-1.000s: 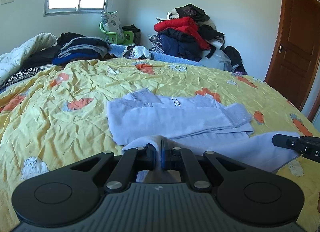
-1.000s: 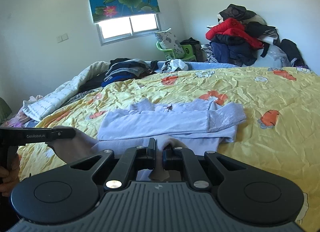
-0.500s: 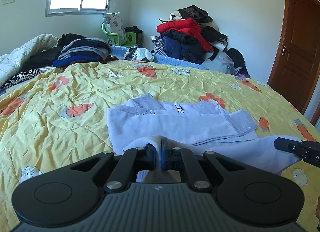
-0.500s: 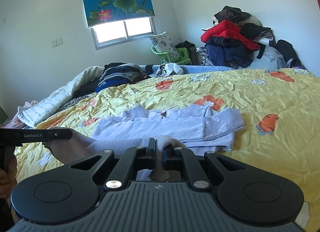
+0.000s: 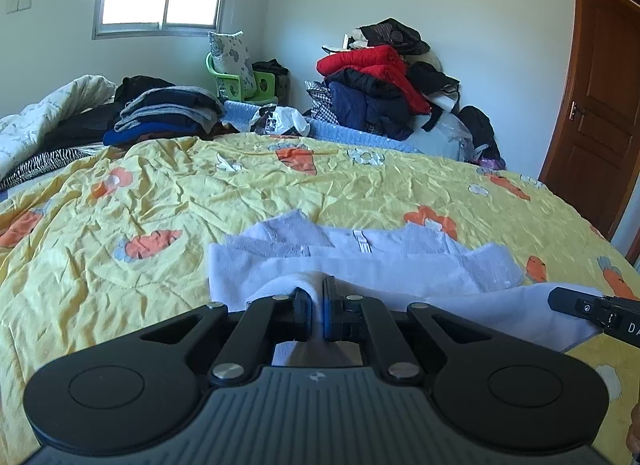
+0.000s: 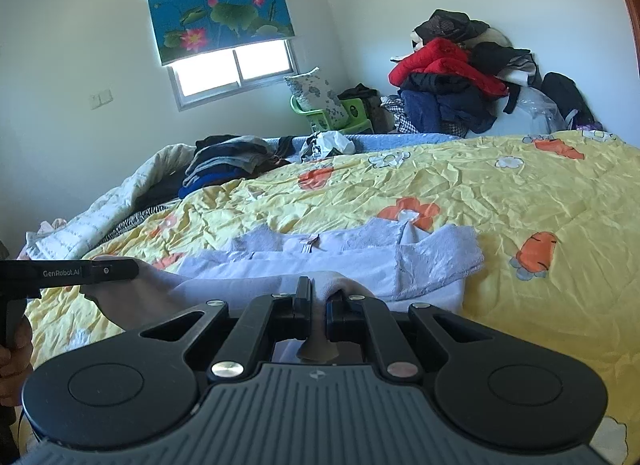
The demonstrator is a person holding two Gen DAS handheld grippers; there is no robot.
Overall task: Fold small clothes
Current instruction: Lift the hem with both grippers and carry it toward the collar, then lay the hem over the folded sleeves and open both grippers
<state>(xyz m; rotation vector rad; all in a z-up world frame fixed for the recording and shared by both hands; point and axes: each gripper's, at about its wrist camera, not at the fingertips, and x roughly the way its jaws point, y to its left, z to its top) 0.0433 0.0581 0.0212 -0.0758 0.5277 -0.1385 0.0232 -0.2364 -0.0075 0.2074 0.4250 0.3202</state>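
Left claw [image 5: 316, 313] and right claw [image 6: 318, 307] each clamped on a bunched near edge of the pale lilac garment [image 5: 360, 265], lifted slightly off the bed. Beyond, rest of garment lying folded flat on the yellow carrot-print bedspread [image 5: 200, 185]. Farther back, folded dark clothes stack [image 5: 168, 113] and heaped clothes pile [image 5: 384, 81] against the wall.
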